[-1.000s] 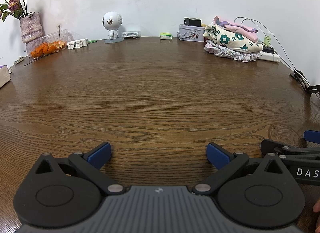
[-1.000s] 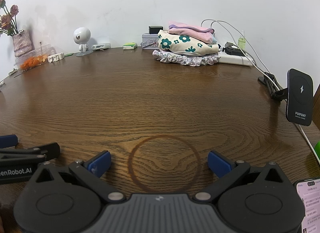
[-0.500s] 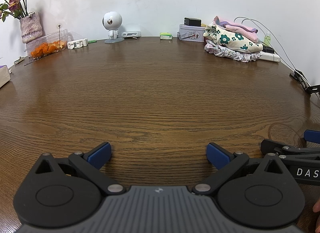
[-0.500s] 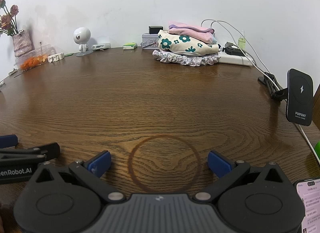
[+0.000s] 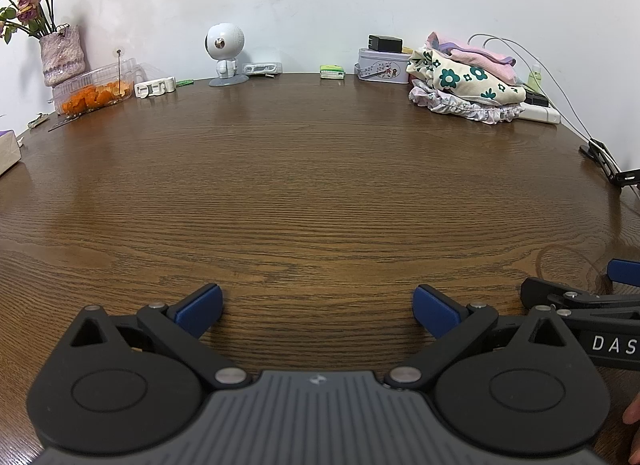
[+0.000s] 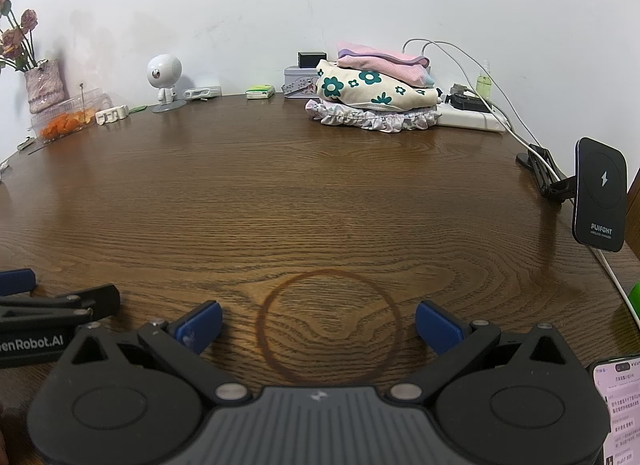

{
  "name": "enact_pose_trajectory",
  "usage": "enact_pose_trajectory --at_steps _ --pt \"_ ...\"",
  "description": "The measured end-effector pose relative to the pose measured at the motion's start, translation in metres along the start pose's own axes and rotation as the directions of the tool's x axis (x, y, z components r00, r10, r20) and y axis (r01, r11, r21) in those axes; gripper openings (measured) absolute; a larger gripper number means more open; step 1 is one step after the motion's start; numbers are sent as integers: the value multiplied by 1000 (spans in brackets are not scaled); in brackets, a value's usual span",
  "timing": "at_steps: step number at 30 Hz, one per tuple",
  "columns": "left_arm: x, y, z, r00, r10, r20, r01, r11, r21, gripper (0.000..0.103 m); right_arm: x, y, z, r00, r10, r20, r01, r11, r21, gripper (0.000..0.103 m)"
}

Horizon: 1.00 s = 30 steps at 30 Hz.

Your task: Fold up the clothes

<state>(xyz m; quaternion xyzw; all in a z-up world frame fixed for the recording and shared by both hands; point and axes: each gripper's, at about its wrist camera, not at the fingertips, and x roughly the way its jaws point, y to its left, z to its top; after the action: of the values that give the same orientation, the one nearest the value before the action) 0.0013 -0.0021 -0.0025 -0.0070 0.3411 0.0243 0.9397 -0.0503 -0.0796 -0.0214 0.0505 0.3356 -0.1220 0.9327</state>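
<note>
A stack of folded clothes (image 5: pixel 466 83) rests at the far right of the brown wooden table (image 5: pixel 312 185): a pink piece on top, a cream one with green flowers, a frilly one beneath. The right wrist view shows the same stack (image 6: pixel 376 93) at the back. My left gripper (image 5: pixel 316 307) sits low at the near edge, open, nothing between its blue pads. My right gripper (image 6: pixel 318 319) is open too, empty, over a dark ring mark (image 6: pixel 330 325). Each gripper shows at the side of the other's view: the right gripper (image 5: pixel 580 297), the left gripper (image 6: pixel 60 305).
Along the back wall stand a flower vase (image 5: pixel 62 55), a clear box of orange peel (image 5: pixel 94 91), a white round-headed robot figure (image 5: pixel 225 53), a tin (image 5: pixel 382 65) and a power strip with cables (image 6: pixel 472 117). A wireless charger stand (image 6: pixel 600 193) and a lit phone (image 6: pixel 618 405) are at the right.
</note>
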Motion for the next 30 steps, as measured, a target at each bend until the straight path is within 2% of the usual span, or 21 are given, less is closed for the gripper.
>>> enact_pose_trajectory --at_steps 30 --pt "1 0 1 1000 9 0 -9 1000 -4 103 0 1 0 1000 1 0 -1 1000 0 103"
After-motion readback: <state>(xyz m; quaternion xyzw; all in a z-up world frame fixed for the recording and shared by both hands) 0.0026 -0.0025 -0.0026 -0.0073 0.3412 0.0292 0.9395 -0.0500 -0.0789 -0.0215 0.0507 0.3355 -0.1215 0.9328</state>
